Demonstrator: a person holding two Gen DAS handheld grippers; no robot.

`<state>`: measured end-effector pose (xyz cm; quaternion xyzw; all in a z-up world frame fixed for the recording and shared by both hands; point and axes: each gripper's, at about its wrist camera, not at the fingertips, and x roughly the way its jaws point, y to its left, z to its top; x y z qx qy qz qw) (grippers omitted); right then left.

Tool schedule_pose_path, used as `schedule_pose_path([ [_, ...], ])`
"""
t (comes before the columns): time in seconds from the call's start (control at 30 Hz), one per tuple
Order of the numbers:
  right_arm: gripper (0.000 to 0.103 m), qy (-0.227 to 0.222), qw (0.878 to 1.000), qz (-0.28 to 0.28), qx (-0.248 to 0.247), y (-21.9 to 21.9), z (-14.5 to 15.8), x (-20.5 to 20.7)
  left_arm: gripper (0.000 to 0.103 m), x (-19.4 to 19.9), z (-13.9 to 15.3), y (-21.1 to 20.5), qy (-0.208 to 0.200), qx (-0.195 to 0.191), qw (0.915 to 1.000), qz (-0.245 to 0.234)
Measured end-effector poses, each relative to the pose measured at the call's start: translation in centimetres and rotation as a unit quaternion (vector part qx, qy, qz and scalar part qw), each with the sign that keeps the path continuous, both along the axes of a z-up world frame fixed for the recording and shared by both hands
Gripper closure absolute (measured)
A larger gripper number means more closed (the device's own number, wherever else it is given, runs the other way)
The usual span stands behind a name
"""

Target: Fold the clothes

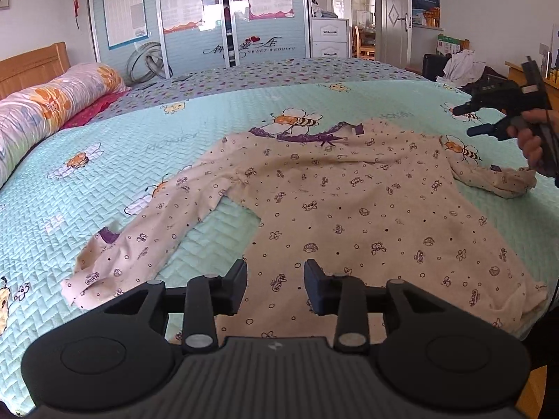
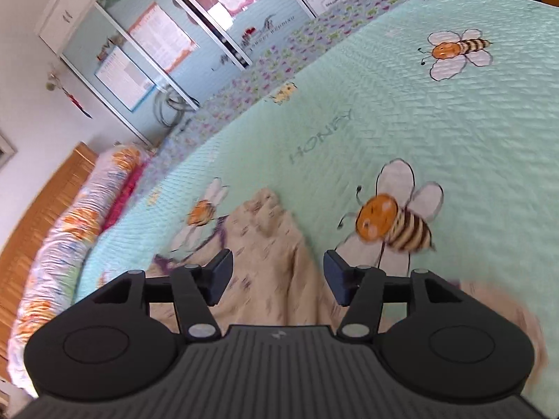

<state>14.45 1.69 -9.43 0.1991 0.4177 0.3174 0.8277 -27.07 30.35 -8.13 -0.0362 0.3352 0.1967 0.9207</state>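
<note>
A cream long-sleeved top [image 1: 342, 216] with small printed figures and purple neck trim lies spread on the mint bee-print quilt [image 1: 146, 132] of the bed, hem near, collar far. Its left sleeve [image 1: 139, 237] runs out flat toward the near left; its right sleeve [image 1: 496, 178] is crumpled at the right edge. The left tool [image 1: 275, 286] hangs released over the near hem, gripping nothing. The right tool [image 2: 277, 276], also spread wide and empty, hovers above the shoulder on the right; its view is motion-blurred. The likely step is folding a sleeve across the body. To do it well, pinch the crumpled cuff low, lift just enough to clear the quilt, and lay it straight across the chest, smoothing wrinkles first.
</note>
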Motion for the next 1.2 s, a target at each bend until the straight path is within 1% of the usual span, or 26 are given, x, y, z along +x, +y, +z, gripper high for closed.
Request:
schedule_pose_path([
  [0.07, 0.045, 0.021, 1.000, -0.006, -0.007, 1.7, -1.5, 2.6, 0.065, 0.9, -0.3, -0.2, 0.006, -0.006, 1.0000, -0.003],
  [0.2, 0.045, 0.053, 0.999, 0.002, -0.008, 4.9, -4.2, 5.0, 0.064, 2.1, -1.7, -0.1, 0.029, -0.020, 0.9993, -0.010],
  [0.23, 0.045, 0.055, 0.998, 0.010, -0.016, 5.8, -4.7, 5.1, 0.064, 2.3, -2.1, -0.1, 0.036, -0.024, 0.9990, -0.013],
  [0.3, 0.045, 0.039, 0.998, 0.015, -0.043, 7.1, -5.3, 4.5, 0.064, 2.8, -2.8, -0.3, 0.047, -0.029, 0.9983, -0.017],
  [0.4, 0.047, 0.005, 0.998, 0.019, -0.067, 7.6, -5.0, 3.2, 0.064, 2.9, -3.3, -0.6, 0.049, -0.036, 0.9979, -0.021],
  [0.47, 0.047, -0.011, 0.998, 0.017, -0.061, 6.8, -4.1, 2.0, 0.064, 2.8, -3.3, -0.8, 0.046, -0.038, 0.9980, -0.023],
  [0.53, 0.047, -0.056, 0.996, 0.032, -0.068, 6.4, -2.5, -0.8, 0.064, 2.7, -3.3, -0.9, 0.041, -0.043, 0.9979, -0.024],
  [0.6, 0.045, -0.107, 0.987, 0.065, -0.101, 7.1, -1.2, -4.3, 0.064, 2.9, -3.5, -1.3, 0.040, -0.048, 0.9975, -0.033],
  [0.63, 0.045, -0.123, 0.982, 0.087, -0.113, 7.8, -1.0, -5.9, 0.064, 3.0, -3.6, -1.7, 0.041, -0.049, 0.9972, -0.039],
  [0.67, 0.045, -0.138, 0.977, 0.109, -0.123, 8.4, -0.9, -7.6, 0.061, 3.2, -3.9, -2.0, 0.050, -0.048, 0.9966, -0.045],
  [0.7, 0.045, -0.139, 0.973, 0.131, -0.131, 9.2, -1.1, -9.1, 0.059, 3.4, -4.2, -2.4, 0.062, -0.046, 0.9957, -0.051],
  [0.77, 0.045, -0.123, 0.964, 0.182, -0.149, 11.0, -2.2, -11.6, 0.058, 3.2, -5.1, -3.0, 0.092, -0.033, 0.9940, -0.050],
  [0.83, 0.045, -0.113, 0.952, 0.209, -0.191, 12.4, -3.6, -14.8, 0.058, 1.8, -5.0, -3.2, 0.096, -0.029, 0.9935, -0.053],
  [0.87, 0.043, -0.123, 0.946, 0.218, -0.206, 12.6, -4.1, -16.5, 0.058, 1.0, -4.8, -3.3, 0.095, -0.029, 0.9935, -0.055],
  [0.93, 0.041, -0.158, 0.930, 0.244, -0.224, 12.1, -4.0, -20.0, 0.058, -0.6, -4.6, -3.0, 0.096, -0.028, 0.9938, -0.049],
  [1.03, 0.041, -0.211, 0.901, 0.283, -0.251, 11.3, -3.7, -25.3, 0.058, -2.5, -4.4, -1.9, 0.089, -0.037, 0.9951, -0.023],
  [1.07, 0.039, -0.220, 0.894, 0.293, -0.260, 11.1, -3.4, -26.0, 0.058, -2.8, -4.1, -1.5, 0.081, -0.041, 0.9958, -0.014],
  [1.1, 0.039, -0.224, 0.890, 0.295, -0.266, 11.1, -2.9, -26.2, 0.058, -2.9, -4.0, -1.3, 0.073, -0.042, 0.9964, -0.007],
  [1.13, 0.039, -0.231, 0.890, 0.287, -0.268, 11.1, -2.1, -26.0, 0.058, -2.9, -3.8, -1.2, 0.067, -0.043, 0.9968, -0.003],
  [1.2, 0.039, -0.252, 0.895, 0.261, -0.258, 11.7, -0.3, -25.5, 0.058, -3.0, -3.6, -1.0, 0.054, -0.044, 0.9975, 0.005],
])
